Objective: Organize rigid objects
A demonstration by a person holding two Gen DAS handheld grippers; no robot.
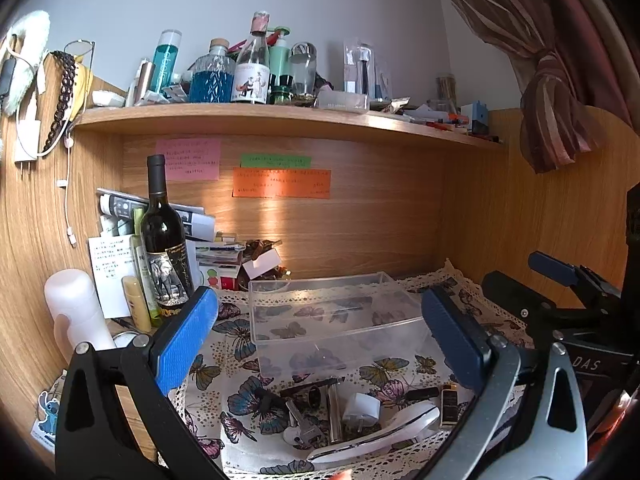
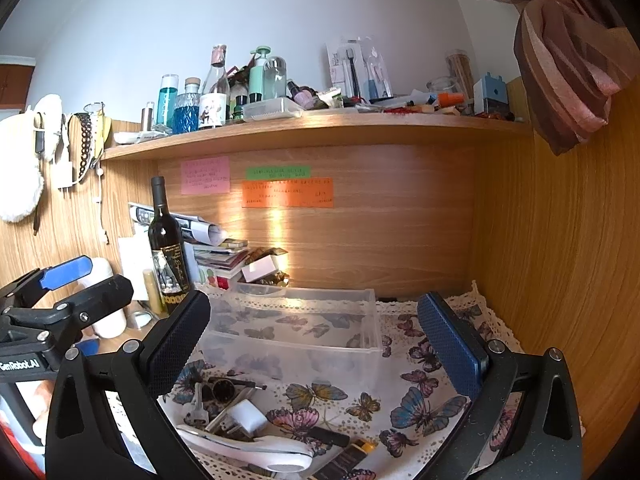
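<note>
Both tools spread wide and empty: left tool (image 1: 320, 340) and right tool (image 2: 314, 344) hovering above the butterfly cloth (image 2: 420, 408), nothing between the pads

Task items heaped together just in front of the clear plastic box (image 1: 336, 316), apart from its near wall: white plug adapter (image 1: 362, 408), keys (image 1: 300, 426), white curved handle piece (image 1: 376, 436) lying nearest the camera, small black-and-gold lighter-like item (image 1: 449, 404) to the right of the heap, dark round piece (image 2: 223, 390) close to the box wall. Box open-topped, apparently empty, upright

Judged step: first pick from the heap, for transfer into the box. Recommended:
- Start with the plug adapter; sits on top, blocky, square faces suited to flat pads
- Lower one tool only, other kept clear to avoid collision over the small heap
- Close across the adapter body, not the pins
- Keys and thin metal rod (image 1: 333, 412) lying flat on cloth; likely to need a low, pinching approach; risk of snagging the lace
- Handle piece long and smooth; grip near middle, likely to pivot otherwise

Surface: wooden desk alcove, cloth-covered. Left of the box: wine bottle (image 1: 164, 240), stacked papers and tubes. Behind the box: wood back panel with pink, green and orange notes. Above the box: crowded shelf (image 1: 280, 118) of bottles. Up and right of the box: tied brown curtain (image 2: 568, 52)
</note>
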